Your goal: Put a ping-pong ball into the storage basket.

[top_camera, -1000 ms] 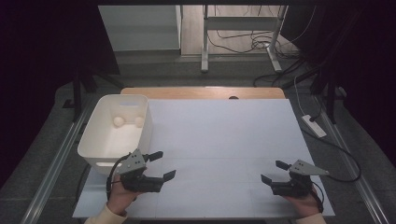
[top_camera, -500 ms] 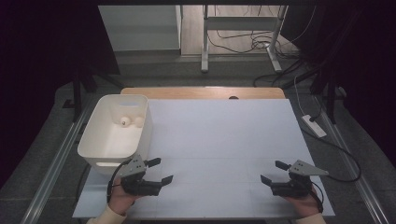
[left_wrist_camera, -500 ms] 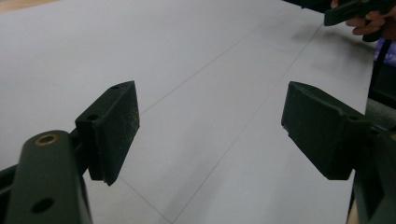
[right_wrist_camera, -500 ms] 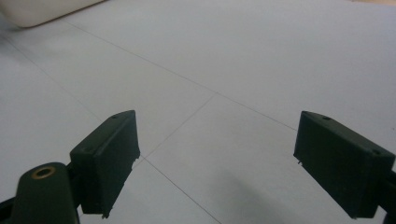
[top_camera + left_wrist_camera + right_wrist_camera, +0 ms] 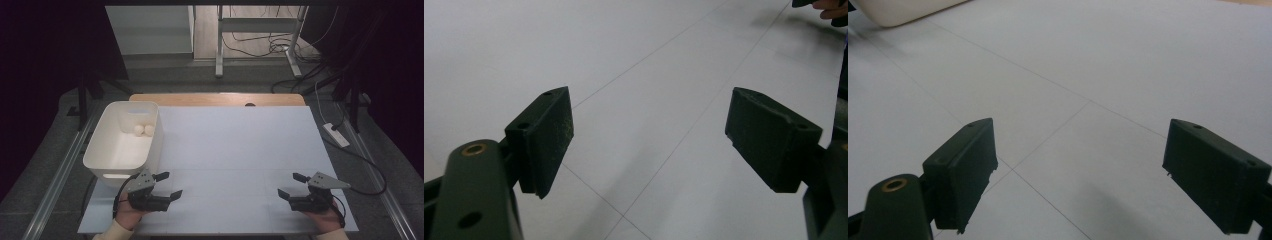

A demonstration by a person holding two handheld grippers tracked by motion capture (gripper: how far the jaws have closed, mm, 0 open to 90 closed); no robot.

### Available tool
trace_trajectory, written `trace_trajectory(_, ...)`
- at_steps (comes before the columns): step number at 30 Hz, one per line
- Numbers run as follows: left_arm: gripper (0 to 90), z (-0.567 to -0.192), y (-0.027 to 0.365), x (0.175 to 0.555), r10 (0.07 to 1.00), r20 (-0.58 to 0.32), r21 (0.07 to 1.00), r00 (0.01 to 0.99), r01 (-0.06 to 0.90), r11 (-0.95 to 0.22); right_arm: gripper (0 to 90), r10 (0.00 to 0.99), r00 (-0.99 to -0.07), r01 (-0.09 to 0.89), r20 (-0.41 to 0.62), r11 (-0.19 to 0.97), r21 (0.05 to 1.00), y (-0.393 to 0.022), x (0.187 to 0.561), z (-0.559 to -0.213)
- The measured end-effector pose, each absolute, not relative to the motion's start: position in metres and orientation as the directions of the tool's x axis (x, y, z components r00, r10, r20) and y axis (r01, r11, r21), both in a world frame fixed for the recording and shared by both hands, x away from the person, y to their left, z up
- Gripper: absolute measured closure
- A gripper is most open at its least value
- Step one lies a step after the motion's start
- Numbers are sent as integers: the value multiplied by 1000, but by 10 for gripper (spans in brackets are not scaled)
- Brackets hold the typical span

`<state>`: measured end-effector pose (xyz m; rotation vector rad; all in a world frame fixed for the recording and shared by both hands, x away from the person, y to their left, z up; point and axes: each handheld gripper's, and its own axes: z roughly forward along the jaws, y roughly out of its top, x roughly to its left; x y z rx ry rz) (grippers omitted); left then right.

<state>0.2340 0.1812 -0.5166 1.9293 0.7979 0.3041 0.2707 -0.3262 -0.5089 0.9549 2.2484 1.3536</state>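
floor: grey carpet | desk legs | cables | surroundings dark

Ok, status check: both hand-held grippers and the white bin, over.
Left hand-held gripper open, empty, low over the table beside the white bin. Right hand-held gripper open, empty. Two pale balls in the bin. Nothing in the way.

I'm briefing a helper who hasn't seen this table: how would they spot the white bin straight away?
Start at the large white table, then look to its near left corner. The white bin stands there, just beyond the left gripper. It is the one tall open container on the table, with two small pale balls lying against its far wall.
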Motion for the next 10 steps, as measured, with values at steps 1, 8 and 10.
trace_trajectory(1,203,-517,180,234,646,-124,867,754,399,-299,140,698,-715,367,46,318,874,-326,271,-509)
trace_trajectory(8,202,-517,178,234,640,-118,867,759,394,-307,140,690,-722,359,47,315,879,-326,270,-509)
trace_trajectory(10,202,-517,178,234,640,-119,867,759,394,-306,140,687,-725,358,49,316,879,-326,269,-508)
